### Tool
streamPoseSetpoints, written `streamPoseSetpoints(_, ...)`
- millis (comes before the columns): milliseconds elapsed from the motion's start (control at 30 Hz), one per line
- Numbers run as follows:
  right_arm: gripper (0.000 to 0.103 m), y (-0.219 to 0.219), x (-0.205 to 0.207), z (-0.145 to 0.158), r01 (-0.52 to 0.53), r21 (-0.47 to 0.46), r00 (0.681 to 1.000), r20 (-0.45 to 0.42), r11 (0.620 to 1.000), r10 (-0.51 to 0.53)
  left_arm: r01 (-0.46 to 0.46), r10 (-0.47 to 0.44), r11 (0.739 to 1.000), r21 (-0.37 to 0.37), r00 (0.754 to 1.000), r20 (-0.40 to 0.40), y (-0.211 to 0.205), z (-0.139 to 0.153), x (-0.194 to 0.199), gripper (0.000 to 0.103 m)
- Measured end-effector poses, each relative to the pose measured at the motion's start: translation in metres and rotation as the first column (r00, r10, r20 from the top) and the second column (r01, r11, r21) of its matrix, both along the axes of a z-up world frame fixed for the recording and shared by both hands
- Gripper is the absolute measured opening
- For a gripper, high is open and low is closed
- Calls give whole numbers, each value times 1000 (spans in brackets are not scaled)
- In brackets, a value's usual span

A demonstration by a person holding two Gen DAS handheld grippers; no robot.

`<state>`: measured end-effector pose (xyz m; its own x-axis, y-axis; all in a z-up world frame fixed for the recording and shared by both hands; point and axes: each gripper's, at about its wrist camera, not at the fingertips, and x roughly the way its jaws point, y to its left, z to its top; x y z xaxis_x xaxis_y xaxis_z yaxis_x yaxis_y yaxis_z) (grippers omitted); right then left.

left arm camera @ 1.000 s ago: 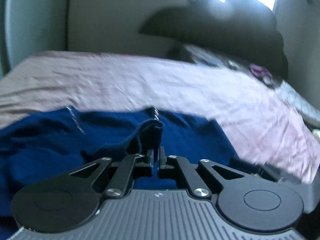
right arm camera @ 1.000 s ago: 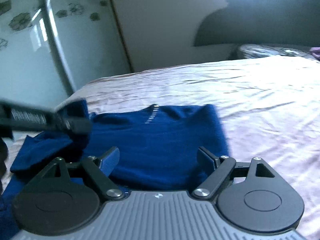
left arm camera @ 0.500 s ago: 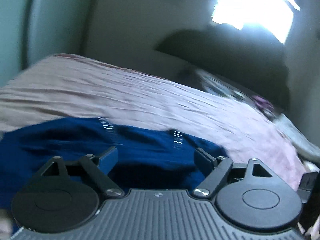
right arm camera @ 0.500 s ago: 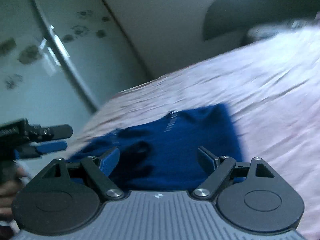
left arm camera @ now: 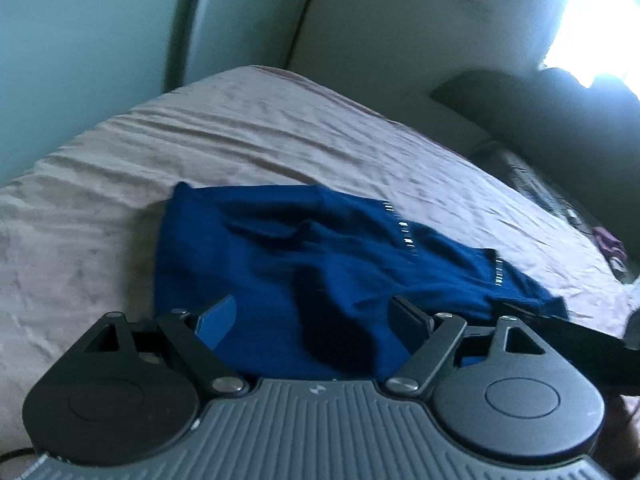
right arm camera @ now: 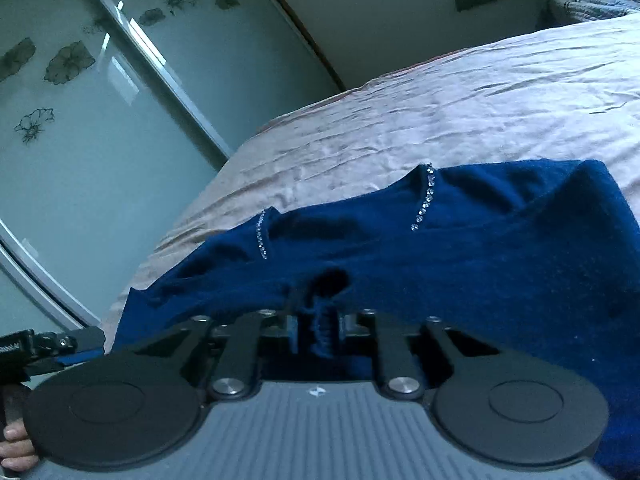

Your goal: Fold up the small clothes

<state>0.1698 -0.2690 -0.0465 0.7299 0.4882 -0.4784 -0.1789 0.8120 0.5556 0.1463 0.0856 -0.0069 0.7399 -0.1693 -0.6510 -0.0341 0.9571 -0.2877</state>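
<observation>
I'm mid-fold: my right hand-held gripper is closing on the blue top's near edge, left hand-held gripper open, empty. Next, I'd carry that edge across the bed.

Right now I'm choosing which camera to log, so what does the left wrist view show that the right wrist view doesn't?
Only the left wrist view shows the left gripper with its jaws wide apart over the cloth, and a bright window. Only the right wrist view shows flower-patterned sliding doors and the right gripper, its jaws closing with a bunch of fabric between them. Both show the blue garment with its sparkly trim lying on the pinkish bedsheet.
</observation>
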Motion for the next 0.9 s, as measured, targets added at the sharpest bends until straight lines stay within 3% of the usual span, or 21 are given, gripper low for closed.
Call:
streamPoseSetpoints(133,11,-16,-9,10,62,10,997,45,998,-63,-33,33,999,-13,999,-2,10,0,5,84)
streamPoseSetpoints(300,11,-40,-25,26,150,-77,986,89,986,-143,-54,53,998,30,998,18,8,0,13,84)
streamPoseSetpoints(567,11,-73,-33,16,257,-148,966,56,955,-251,-29,31,996,87,999,-17,-6,-14,31,84)
streamPoseSetpoints(700,16,-76,-32,12,295,-220,955,35,930,-295,-2,4,985,174,1000,-12,-17,-18,39,84)
streamPoseSetpoints(767,24,-76,-40,16,358,-251,933,67,899,-353,-23,25,982,187,1000,-4,-18,-15,36,83)
streamPoseSetpoints(867,28,-71,-58,30,510,-307,860,198,803,-471,2,-12,983,185,999,53,-20,-6,30,85)
streamPoseSetpoints(900,29,-67,-62,34,523,-313,851,237,793,-468,8,-21,981,196,998,65,-24,-3,30,85)
